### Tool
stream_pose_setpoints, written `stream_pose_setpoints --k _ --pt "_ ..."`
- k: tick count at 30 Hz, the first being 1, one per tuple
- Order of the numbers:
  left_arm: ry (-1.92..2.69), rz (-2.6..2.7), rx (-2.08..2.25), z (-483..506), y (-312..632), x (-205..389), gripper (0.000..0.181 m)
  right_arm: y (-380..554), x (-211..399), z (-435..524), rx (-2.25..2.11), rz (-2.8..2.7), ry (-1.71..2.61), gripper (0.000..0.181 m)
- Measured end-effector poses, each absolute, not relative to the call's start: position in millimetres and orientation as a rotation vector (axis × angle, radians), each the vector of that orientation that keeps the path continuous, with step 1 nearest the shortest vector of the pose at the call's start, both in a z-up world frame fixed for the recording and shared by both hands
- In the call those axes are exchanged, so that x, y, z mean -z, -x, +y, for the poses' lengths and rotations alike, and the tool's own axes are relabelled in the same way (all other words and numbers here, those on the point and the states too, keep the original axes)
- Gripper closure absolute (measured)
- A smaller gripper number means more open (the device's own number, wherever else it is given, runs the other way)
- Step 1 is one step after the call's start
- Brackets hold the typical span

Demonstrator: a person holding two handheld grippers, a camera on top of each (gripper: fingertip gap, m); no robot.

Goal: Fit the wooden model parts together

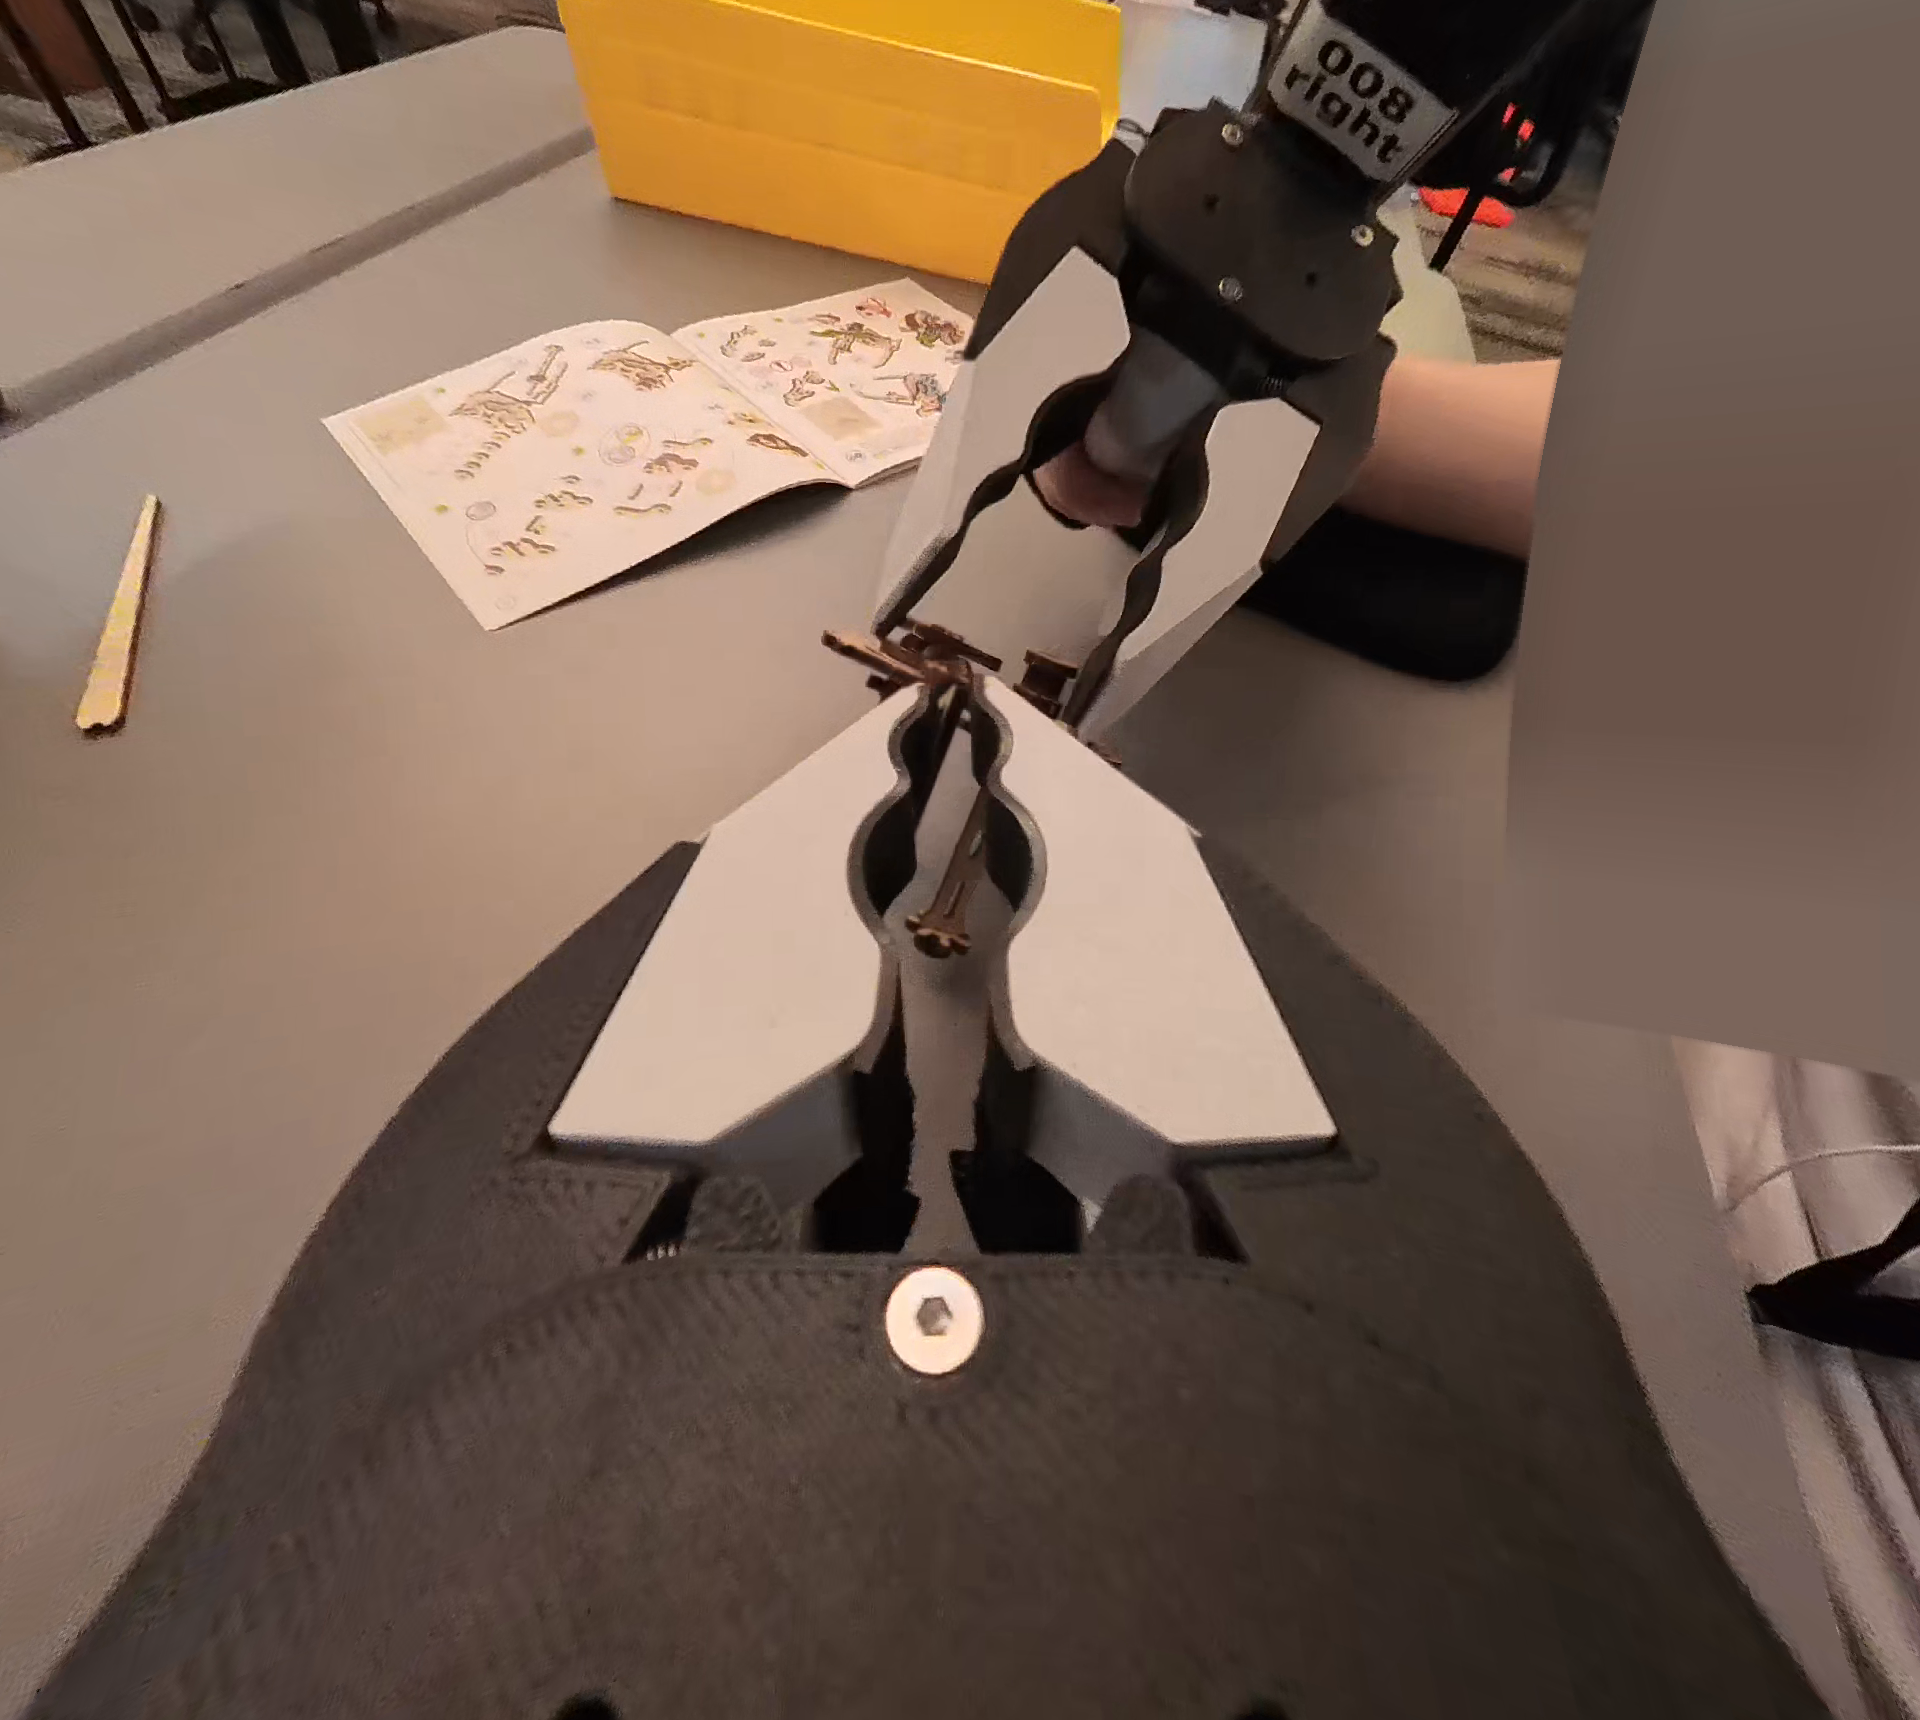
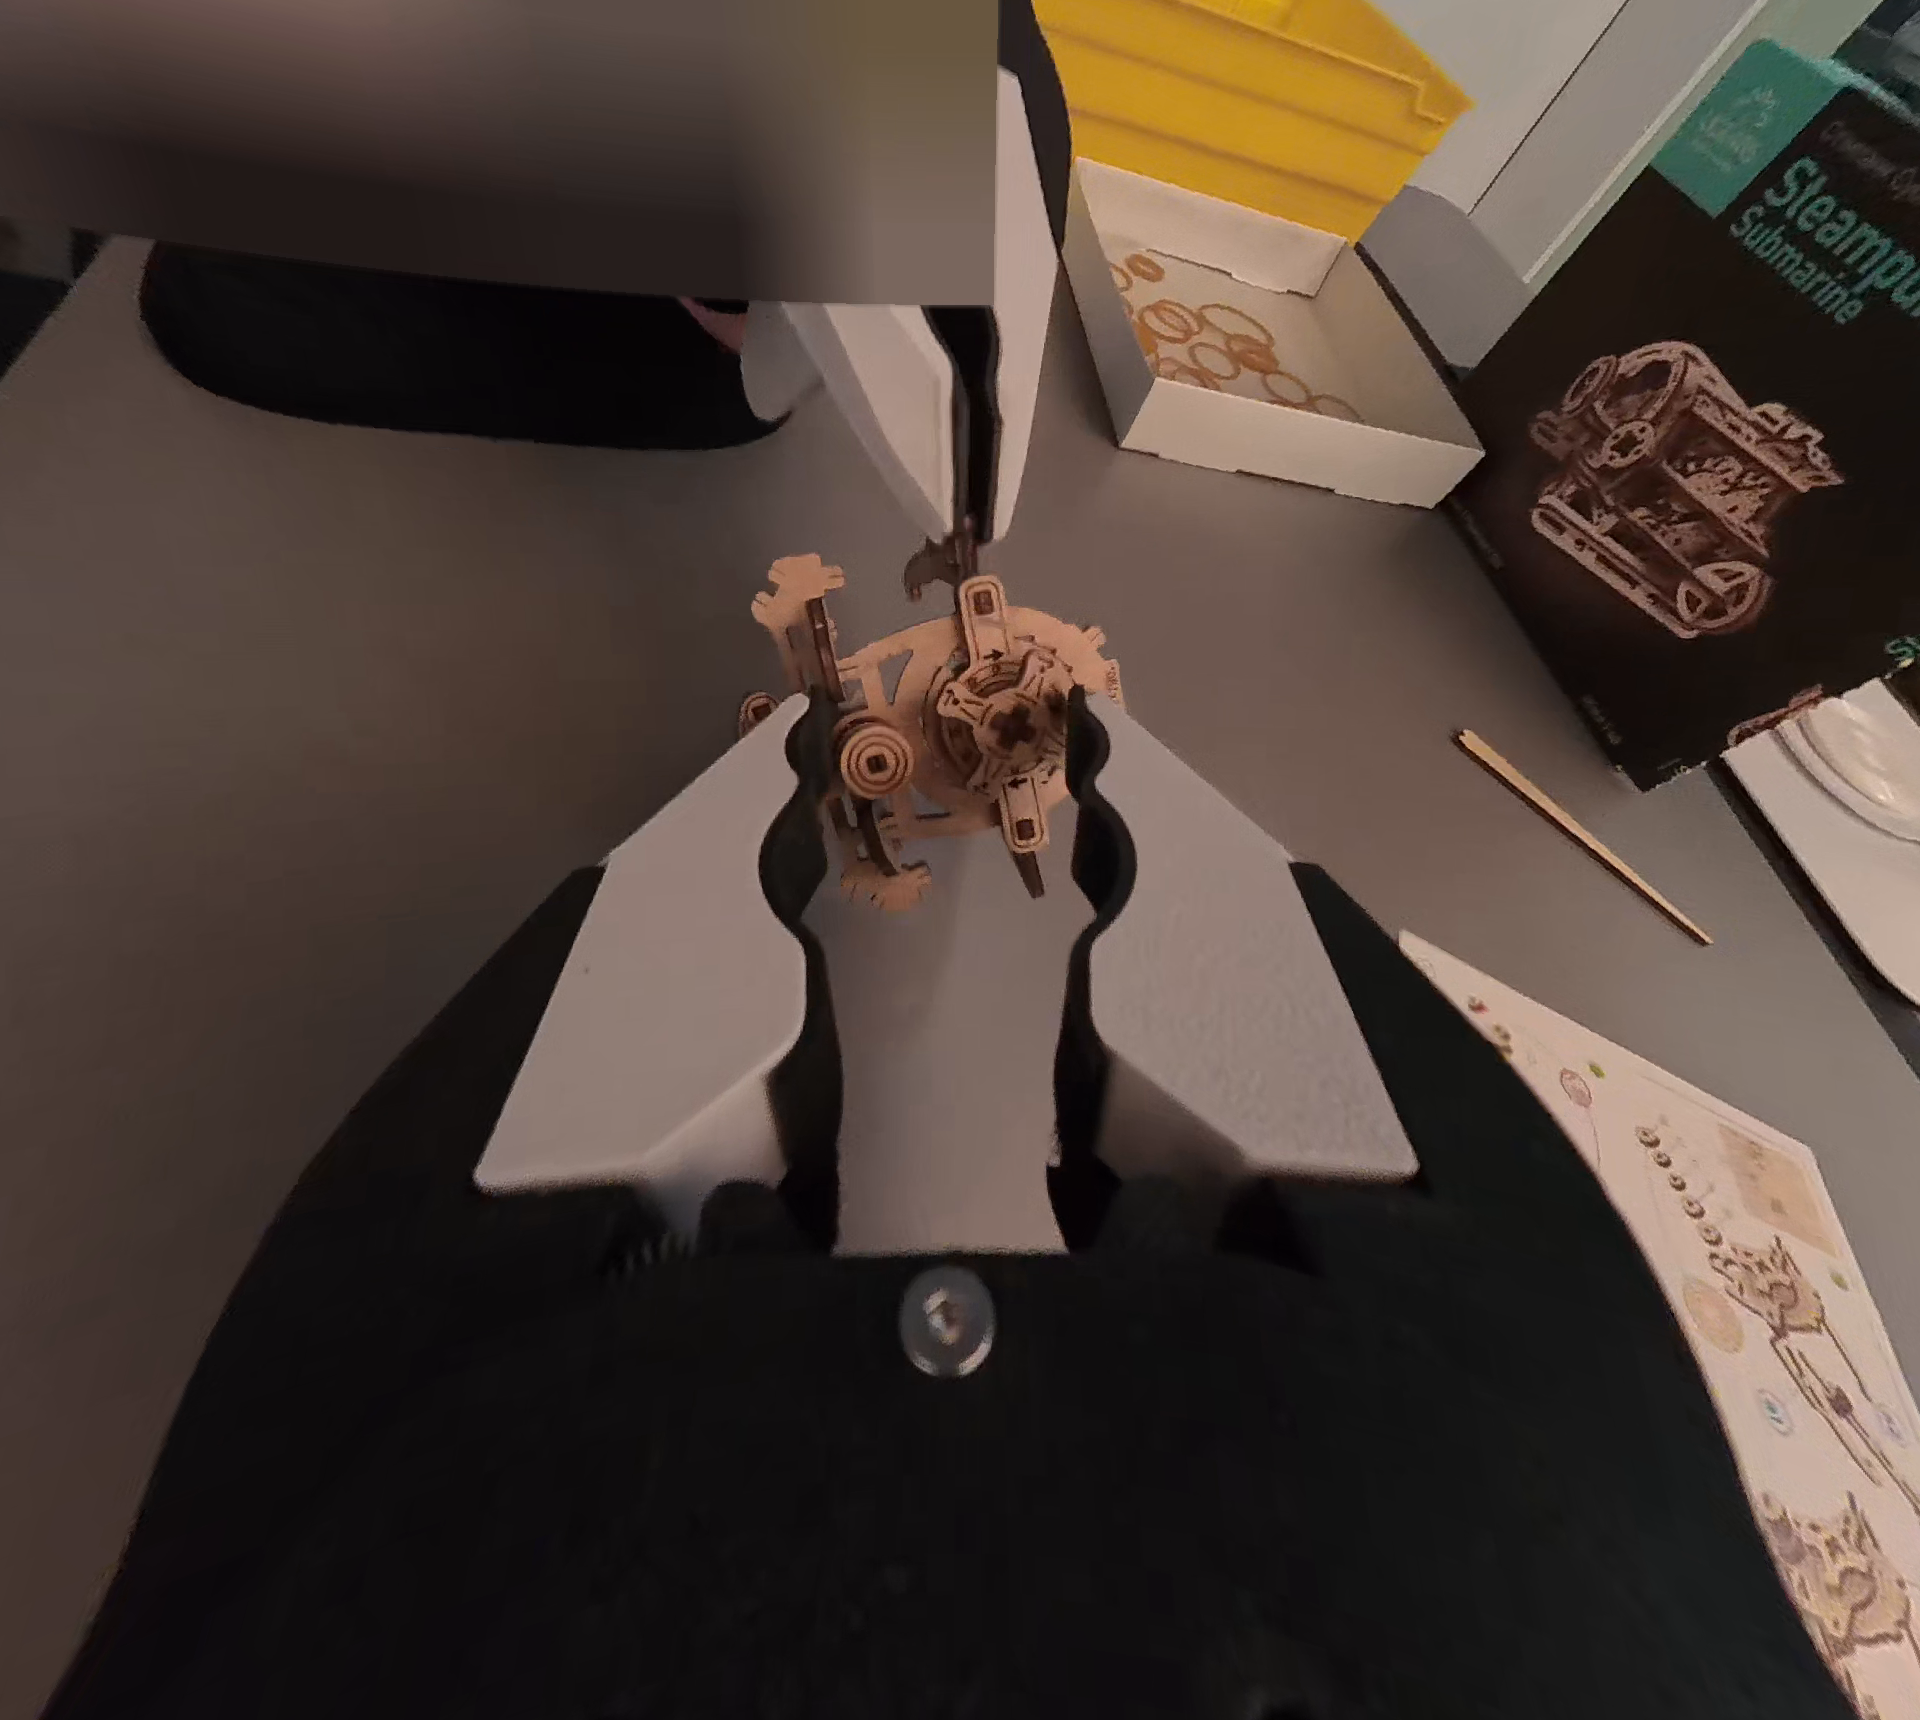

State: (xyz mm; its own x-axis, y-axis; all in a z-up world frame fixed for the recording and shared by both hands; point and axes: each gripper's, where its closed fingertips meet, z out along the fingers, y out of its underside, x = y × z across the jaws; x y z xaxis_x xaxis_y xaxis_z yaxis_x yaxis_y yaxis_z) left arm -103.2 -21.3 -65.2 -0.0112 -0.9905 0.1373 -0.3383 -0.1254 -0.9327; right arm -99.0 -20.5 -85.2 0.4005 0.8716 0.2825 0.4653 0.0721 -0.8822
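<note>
My right gripper [image 2: 940, 735] is shut on a light wooden gear assembly [image 2: 977, 725], with its fingers on either side, and holds it above the grey table [image 2: 312, 683]. My left gripper [image 1: 948, 704] is shut on a thin flat wooden part [image 1: 961, 839] that runs back between its fingers. The front tip of that part [image 2: 932, 574] meets the top of the assembly. In the left wrist view the right gripper [image 1: 982, 668] comes down from the upper right with the assembly [image 1: 925, 657] at its tips. In the right wrist view the left gripper [image 2: 966, 517] comes in from above.
A yellow bin [image 1: 831, 112] stands at the back. An open instruction booklet [image 1: 623, 444] lies before it and a wooden stick [image 1: 120, 621] lies to the left. A white tray [image 2: 1299, 444] with ring parts and a black product box [image 2: 1683, 465] stand nearby. A person's arm [image 1: 1455, 444] rests on the table. Less than 4 cm separates the two grippers' tips. Both grippers' tips are roughly 25 cm from the wooden stick [image 1: 120, 621]. My right wrist view [image 2: 1555, 809] looks at it from another angle.
</note>
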Motion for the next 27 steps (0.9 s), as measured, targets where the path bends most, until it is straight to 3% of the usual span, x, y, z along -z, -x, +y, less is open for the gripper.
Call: stream_pose_setpoints --k 7,16,21,27 --pt "1.502 1.579 0.913 -17.7 106.3 88.4 0.154 93.9 89.0 -15.8 -0.732 -1.074 1.71 0.137" --pt "1.567 1.507 1.136 -21.3 106.2 80.0 0.133 87.6 80.5 -11.2 -1.077 -0.819 1.8 0.138" --pt "1.598 1.508 1.205 -24.7 104.1 85.2 0.133 95.7 83.4 -16.1 -1.085 -0.86 1.792 0.137" --pt "1.415 1.669 1.04 -36.4 105.5 92.7 0.152 106.1 91.3 -25.7 -0.876 -1.084 1.695 0.136"
